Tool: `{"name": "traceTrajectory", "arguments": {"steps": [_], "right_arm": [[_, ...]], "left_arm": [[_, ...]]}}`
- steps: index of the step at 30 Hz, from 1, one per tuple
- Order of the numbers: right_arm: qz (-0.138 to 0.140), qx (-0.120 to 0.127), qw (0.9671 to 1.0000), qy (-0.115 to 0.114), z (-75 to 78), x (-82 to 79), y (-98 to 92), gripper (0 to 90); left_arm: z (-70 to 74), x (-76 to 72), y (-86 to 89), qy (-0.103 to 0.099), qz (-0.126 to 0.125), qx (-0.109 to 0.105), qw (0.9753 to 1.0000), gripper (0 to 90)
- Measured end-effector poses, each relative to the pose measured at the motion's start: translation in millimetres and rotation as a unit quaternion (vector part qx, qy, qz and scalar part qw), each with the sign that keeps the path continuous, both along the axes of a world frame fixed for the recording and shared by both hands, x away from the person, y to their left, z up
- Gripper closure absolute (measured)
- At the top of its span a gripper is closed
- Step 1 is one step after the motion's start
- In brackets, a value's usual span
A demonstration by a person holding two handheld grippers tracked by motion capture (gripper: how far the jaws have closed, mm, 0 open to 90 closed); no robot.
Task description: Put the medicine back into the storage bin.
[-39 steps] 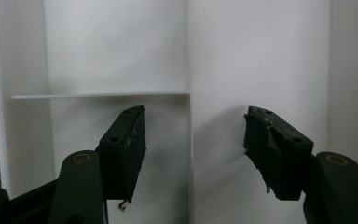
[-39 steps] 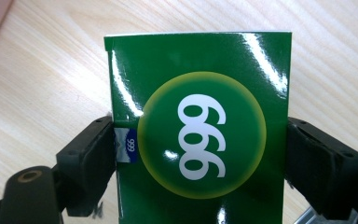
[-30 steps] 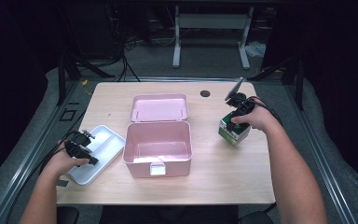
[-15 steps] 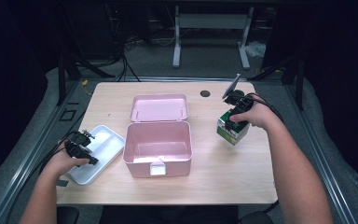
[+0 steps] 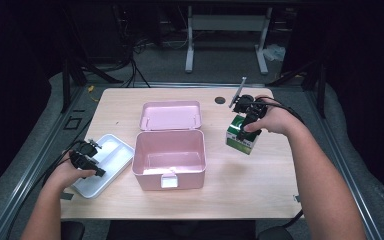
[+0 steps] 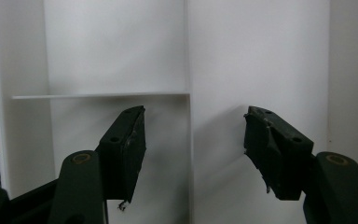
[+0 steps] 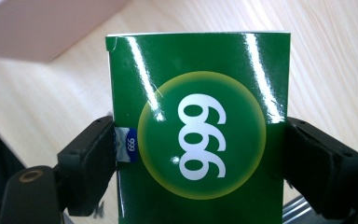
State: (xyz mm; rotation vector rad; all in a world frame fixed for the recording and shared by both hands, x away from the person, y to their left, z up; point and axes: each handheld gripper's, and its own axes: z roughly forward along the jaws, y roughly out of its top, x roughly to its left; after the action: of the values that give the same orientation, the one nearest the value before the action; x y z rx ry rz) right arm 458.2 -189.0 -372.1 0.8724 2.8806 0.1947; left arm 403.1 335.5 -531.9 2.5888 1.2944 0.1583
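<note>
The green box [image 7: 198, 140], printed with "999" in white on a yellow-ringed disc, sits clamped between the right claw's [image 7: 198, 163] jaws, tilted above the counter [image 5: 260, 175] right of the open pink case [image 5: 169, 152]. The left claw [image 6: 193, 140] gapes empty over the white tray [image 6: 251, 60].
</note>
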Motion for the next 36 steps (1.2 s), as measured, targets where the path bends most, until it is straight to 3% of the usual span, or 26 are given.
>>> {"name": "traceTrajectory", "arguments": {"steps": [4, 6, 8, 22, 36], "right_arm": [[0.061, 0.002, 0.9981, -0.003, 8.8, -10.2, 9.7, 15.8], [0.083, 0.003, 0.9965, 0.011, 12.7, -13.9, 14.1, 15.8], [0.097, -0.003, 0.9952, 0.008, 15.5, -17.1, 18.1, 15.8], [0.141, -0.007, 0.9900, 0.003, 29.7, -26.3, 35.5, 15.9], [0.213, 0.009, 0.9770, 0.001, 47.7, -44.0, 73.2, 16.0]], "left_arm": [[0.1, 0.0, 0.0, 0.001, 0.000, 0.000, 1.0000, 38.3], [0.0, 0.0, 0.0, 0.001, 0.000, 0.000, 1.0000, 38.3], [0.0, 0.0, 0.0, 0.001, 0.000, 0.000, 1.0000, 38.3], [-0.1, -0.3, 0.1, 0.000, 0.000, -0.001, 1.0000, 38.4], [-0.2, -0.5, 0.3, -0.001, 0.000, -0.002, 1.0000, 38.4]]}}
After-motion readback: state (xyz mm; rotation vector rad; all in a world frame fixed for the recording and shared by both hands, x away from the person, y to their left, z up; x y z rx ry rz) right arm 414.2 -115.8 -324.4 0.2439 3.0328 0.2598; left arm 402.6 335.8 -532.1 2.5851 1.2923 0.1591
